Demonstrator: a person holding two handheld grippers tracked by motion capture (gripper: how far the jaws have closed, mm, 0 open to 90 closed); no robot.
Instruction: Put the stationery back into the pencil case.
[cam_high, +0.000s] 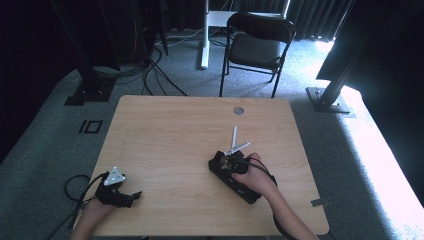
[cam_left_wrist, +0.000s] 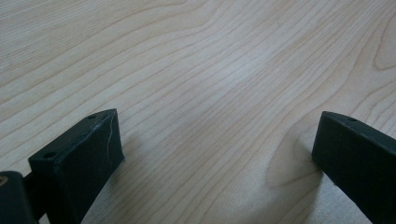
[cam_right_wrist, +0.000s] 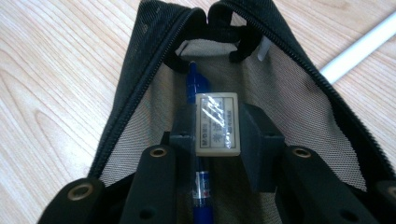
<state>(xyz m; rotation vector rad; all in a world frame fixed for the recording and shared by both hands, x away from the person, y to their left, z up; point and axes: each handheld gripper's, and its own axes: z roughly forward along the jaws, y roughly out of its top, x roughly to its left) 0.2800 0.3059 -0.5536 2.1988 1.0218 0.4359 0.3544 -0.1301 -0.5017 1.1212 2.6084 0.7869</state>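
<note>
Eraser (cam_right_wrist: 217, 123) clamped in right gripper (cam_right_wrist: 217, 135) jaws, over open black pencil case (cam_right_wrist: 140, 88) holding blue pen (cam_right_wrist: 195, 84). Left gripper (cam_left_wrist: 217, 154) jaws apart, bare table (cam_left_wrist: 196, 70) between them.

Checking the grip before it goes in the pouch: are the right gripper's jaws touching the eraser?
Touching. The right gripper view shows the right gripper with both jaws pressed flat against the eraser's sides, no gap, above the open pencil case.
</note>
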